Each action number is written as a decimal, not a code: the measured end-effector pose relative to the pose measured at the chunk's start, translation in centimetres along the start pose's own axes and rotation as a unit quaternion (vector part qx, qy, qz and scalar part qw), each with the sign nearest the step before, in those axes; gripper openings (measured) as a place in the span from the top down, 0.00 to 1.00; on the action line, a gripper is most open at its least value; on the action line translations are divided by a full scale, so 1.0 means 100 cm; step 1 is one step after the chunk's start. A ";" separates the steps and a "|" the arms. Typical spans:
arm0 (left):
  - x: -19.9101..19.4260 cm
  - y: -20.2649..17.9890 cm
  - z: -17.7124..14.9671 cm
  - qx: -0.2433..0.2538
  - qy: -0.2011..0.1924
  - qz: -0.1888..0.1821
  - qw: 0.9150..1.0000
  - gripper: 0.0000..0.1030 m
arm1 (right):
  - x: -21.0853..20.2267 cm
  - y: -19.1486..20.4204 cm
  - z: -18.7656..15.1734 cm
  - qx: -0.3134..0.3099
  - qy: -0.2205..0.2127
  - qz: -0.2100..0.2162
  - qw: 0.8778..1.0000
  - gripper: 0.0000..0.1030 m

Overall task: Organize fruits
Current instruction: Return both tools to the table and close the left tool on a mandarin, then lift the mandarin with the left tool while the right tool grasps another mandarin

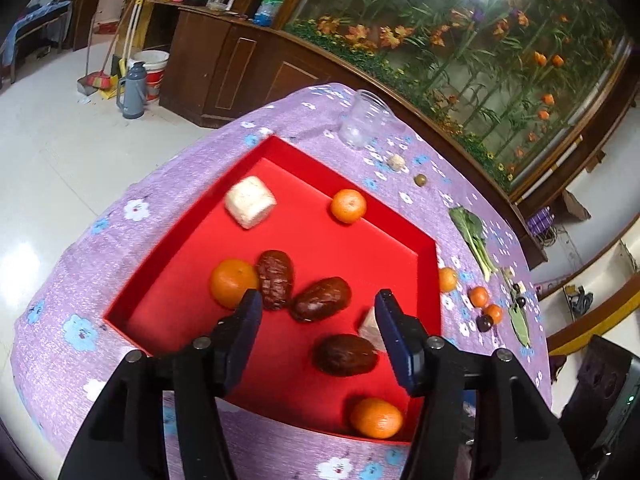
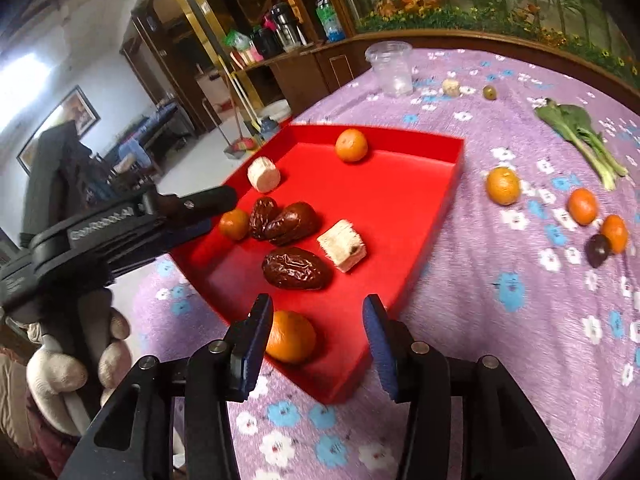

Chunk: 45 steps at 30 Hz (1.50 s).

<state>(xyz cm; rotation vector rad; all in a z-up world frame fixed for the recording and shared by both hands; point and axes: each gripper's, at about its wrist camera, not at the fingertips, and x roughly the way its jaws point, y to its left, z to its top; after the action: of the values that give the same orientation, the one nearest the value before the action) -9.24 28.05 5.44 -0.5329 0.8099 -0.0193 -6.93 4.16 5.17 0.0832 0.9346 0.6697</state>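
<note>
A red tray (image 1: 428,276) (image 2: 452,184) on the purple flowered tablecloth holds three oranges (image 1: 233,283) (image 2: 291,336), three brown dates (image 1: 321,299) (image 2: 296,268) and two pale cut chunks (image 1: 250,202) (image 2: 343,245). My left gripper (image 1: 318,304) is open and empty above the tray's dates; it also shows in the right wrist view (image 2: 216,204). My right gripper (image 2: 318,312) is open and empty above the tray's near corner, beside an orange. Three more oranges (image 2: 503,185) and a dark plum (image 2: 598,250) lie on the cloth right of the tray.
A clear plastic cup (image 2: 392,68) stands behind the tray. A leafy green (image 2: 576,132), a green olive-like fruit (image 2: 489,92) and a small pale piece (image 2: 451,87) lie on the cloth. A wooden cabinet and floral wall stand behind.
</note>
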 end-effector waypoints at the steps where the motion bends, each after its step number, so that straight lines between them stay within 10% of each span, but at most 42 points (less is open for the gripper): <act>1: 0.000 -0.004 -0.001 0.005 0.002 -0.001 1.000 0.42 | -0.008 -0.004 -0.002 0.000 -0.009 -0.010 1.000 0.47; 17: 0.027 -0.115 -0.018 0.127 0.039 -0.030 0.991 0.38 | -0.089 -0.168 -0.008 0.124 -0.060 -0.141 0.980 0.41; 32: 0.135 -0.203 -0.008 0.269 0.089 0.011 0.959 0.39 | -0.040 -0.221 0.031 0.157 -0.073 -0.154 0.973 0.47; 36: 0.165 -0.220 -0.013 0.333 0.101 0.047 0.936 0.39 | -0.026 -0.222 0.032 0.145 -0.062 -0.153 0.976 0.47; 41: 0.181 -0.222 -0.014 0.350 0.104 0.083 0.927 0.68 | -0.024 -0.220 0.033 0.131 -0.067 -0.157 0.976 0.47; 45: 0.176 -0.214 -0.011 0.322 0.117 0.057 0.938 0.72 | -0.024 -0.221 0.032 0.127 -0.067 -0.155 0.977 0.47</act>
<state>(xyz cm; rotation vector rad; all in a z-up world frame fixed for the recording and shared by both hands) 6.16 5.17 2.67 0.1422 1.0042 -0.2379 5.52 -14.11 1.20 0.2034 0.8755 0.2500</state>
